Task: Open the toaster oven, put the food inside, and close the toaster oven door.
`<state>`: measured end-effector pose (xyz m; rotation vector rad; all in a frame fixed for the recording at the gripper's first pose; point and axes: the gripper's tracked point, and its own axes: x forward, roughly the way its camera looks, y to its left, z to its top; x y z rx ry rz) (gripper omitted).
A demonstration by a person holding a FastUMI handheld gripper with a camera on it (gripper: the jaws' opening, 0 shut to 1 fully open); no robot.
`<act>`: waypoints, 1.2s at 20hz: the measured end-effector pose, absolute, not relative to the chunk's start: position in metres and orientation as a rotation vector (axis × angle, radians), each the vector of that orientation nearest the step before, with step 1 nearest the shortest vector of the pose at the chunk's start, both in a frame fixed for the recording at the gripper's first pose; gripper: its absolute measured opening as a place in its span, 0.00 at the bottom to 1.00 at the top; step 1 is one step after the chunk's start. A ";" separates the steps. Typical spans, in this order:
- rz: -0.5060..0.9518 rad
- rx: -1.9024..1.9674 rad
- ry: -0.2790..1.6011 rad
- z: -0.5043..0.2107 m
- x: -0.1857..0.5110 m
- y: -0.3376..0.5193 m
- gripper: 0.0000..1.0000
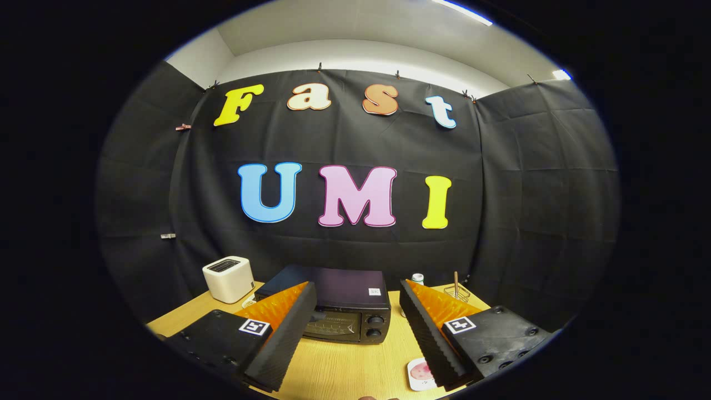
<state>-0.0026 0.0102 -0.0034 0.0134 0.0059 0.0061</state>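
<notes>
A black toaster oven stands on the wooden table just ahead of my fingers, its door shut and two knobs on its right side. My gripper is open, held above the table with nothing between its fingers, and the oven shows in the gap between them. Beside the right finger, near the table's front, lies a small white plate with pinkish food on it, partly hidden by that finger.
A white pop-up toaster sits to the left of the oven at the back of the table. Behind the right finger stand a small jar with a white lid and a wire holder with a wooden stick. Black cloth walls close in behind.
</notes>
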 end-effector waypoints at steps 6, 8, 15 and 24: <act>-0.009 0.016 0.016 -0.008 -0.004 0.002 0.98; -0.007 0.017 0.022 -0.011 -0.005 0.002 0.98; 0.007 0.012 0.054 -0.022 -0.005 0.005 0.98; 0.035 0.016 0.077 -0.031 0.001 0.022 0.98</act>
